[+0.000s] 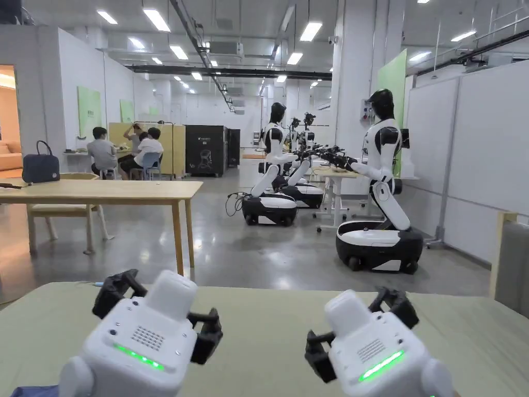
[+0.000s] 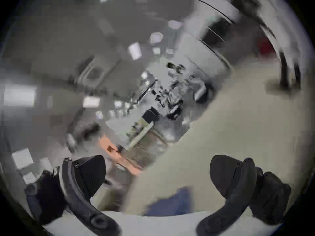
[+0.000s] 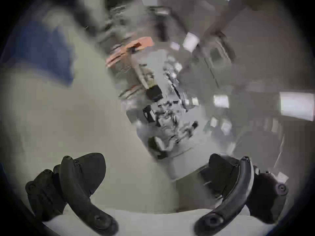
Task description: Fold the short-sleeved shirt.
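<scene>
A blue piece of cloth [image 1: 28,391], probably the shirt, peeks in at the lower left corner of the head view, on the pale green table [image 1: 268,320]. It also shows as a blurred blue patch [image 2: 170,204] in the left gripper view and as a blue patch [image 3: 42,52] in the right gripper view. My left gripper [image 1: 160,310] hovers over the table with its jaws wide apart and empty [image 2: 157,176]. My right gripper [image 1: 357,331] is held beside it, also open and empty [image 3: 156,175]. Both gripper views are blurred and tilted.
Beyond the table's far edge is a grey floor with a wooden table [image 1: 103,191] and a dark handbag [image 1: 40,166] at left. Wheeled humanoid robots [image 1: 382,181] stand at right. A grey chair back [image 1: 512,263] sits at the table's right side. People sit far back left.
</scene>
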The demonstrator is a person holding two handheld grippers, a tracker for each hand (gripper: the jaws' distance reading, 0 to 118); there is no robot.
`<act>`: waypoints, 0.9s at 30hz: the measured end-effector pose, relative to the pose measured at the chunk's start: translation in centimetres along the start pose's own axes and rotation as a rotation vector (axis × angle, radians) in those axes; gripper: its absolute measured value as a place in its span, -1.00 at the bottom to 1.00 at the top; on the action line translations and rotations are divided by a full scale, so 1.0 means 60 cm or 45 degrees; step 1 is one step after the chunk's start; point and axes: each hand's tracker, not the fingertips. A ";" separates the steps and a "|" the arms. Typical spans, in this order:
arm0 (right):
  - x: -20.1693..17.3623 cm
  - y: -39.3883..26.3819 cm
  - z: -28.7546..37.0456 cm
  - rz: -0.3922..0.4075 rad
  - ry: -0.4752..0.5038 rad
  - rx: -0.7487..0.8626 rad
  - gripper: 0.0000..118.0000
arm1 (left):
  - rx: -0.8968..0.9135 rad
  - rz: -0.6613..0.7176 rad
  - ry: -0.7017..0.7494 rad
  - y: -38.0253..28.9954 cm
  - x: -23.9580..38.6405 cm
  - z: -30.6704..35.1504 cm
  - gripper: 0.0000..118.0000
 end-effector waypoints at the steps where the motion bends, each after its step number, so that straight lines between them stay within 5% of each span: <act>1: 0.019 -0.001 0.003 -0.287 0.069 -0.004 1.00 | 0.026 0.155 -0.013 0.000 -0.005 0.005 1.00; 2: 0.033 -0.008 0.005 -0.521 0.142 0.005 1.00 | 0.040 0.268 -0.029 -0.001 -0.009 0.007 1.00; 4: 0.036 -0.032 0.004 -0.715 0.190 0.019 1.00 | 0.015 0.386 -0.036 -0.010 -0.010 0.008 1.00; 8: 0.018 -0.036 0.032 -0.561 0.074 0.144 1.00 | 0.043 0.357 0.011 -0.026 -0.005 0.019 1.00; 27: 0.023 -0.023 0.035 -0.543 0.040 0.084 1.00 | 0.024 0.274 0.028 -0.032 -0.010 0.012 1.00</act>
